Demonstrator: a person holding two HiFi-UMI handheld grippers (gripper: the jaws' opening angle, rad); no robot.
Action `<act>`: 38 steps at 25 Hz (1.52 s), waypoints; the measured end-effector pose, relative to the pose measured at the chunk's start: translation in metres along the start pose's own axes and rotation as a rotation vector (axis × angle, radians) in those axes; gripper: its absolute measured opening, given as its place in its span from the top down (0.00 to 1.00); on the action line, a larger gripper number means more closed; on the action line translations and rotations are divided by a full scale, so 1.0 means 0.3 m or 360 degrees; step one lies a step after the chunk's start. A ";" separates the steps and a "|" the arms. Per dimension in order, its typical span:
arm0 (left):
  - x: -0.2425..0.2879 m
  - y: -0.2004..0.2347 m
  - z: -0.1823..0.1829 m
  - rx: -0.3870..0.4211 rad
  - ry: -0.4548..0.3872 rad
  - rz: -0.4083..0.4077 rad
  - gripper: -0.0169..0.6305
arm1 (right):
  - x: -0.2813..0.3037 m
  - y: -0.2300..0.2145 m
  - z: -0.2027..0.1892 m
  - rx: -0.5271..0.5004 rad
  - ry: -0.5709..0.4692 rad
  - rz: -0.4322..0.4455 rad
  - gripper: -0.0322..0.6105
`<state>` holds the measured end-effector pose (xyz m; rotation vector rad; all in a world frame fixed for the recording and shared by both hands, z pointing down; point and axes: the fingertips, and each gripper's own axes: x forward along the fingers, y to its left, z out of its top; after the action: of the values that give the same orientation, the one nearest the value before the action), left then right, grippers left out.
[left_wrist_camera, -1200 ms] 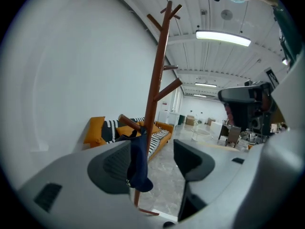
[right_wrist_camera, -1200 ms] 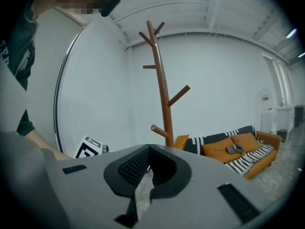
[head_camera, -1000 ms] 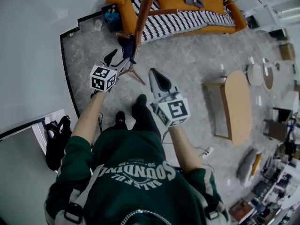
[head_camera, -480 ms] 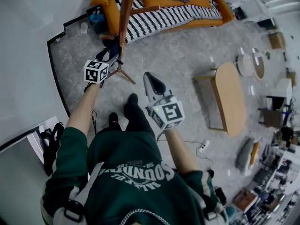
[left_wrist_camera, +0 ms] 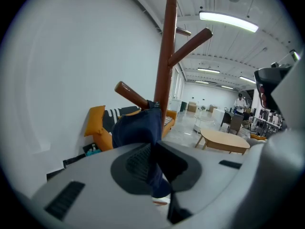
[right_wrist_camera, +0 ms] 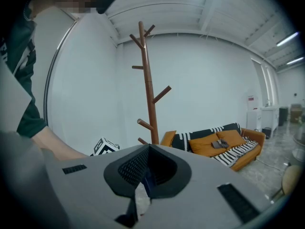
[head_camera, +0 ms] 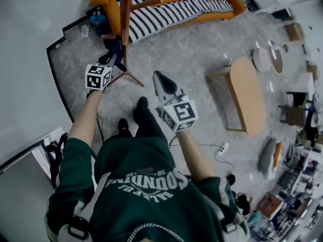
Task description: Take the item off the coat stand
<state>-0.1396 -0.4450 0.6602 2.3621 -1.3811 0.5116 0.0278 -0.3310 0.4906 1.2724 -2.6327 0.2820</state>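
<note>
Item: dark blue garment point(left_wrist_camera: 136, 128), hanging on a low peg of the coat stand point(left_wrist_camera: 167, 51), far left; not yet lifted off. Left gripper point(left_wrist_camera: 155, 166): jaws just closed, clamped on its fabric. Right gripper point(right_wrist_camera: 145, 178): jaws together, empty, standing apart at right.

We see an orange sofa point(head_camera: 99, 1) under a striped blanket point(head_camera: 166, 14), a wooden coffee table point(head_camera: 247, 102) well apart on the grey floor point(head_camera: 192, 59), and a white power strip point(head_camera: 222, 147).
</note>
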 end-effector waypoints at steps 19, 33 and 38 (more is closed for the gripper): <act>-0.371 0.135 0.202 0.0185 -0.0225 0.0116 0.94 | 0.010 0.160 0.079 -0.0057 -0.0109 0.0061 0.95; -0.699 -0.001 0.265 0.0400 -0.0301 0.0046 0.94 | -0.008 0.216 0.142 -0.0089 -0.0192 0.0032 0.95; -0.788 -0.102 0.299 0.0436 -0.0365 0.0002 0.94 | -0.034 0.237 0.152 -0.0117 -0.0254 0.0009 0.95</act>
<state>-0.2096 -0.2959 0.4658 2.7118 -1.4924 0.4680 -0.0266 -0.2917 0.4383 1.3142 -2.7507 0.0870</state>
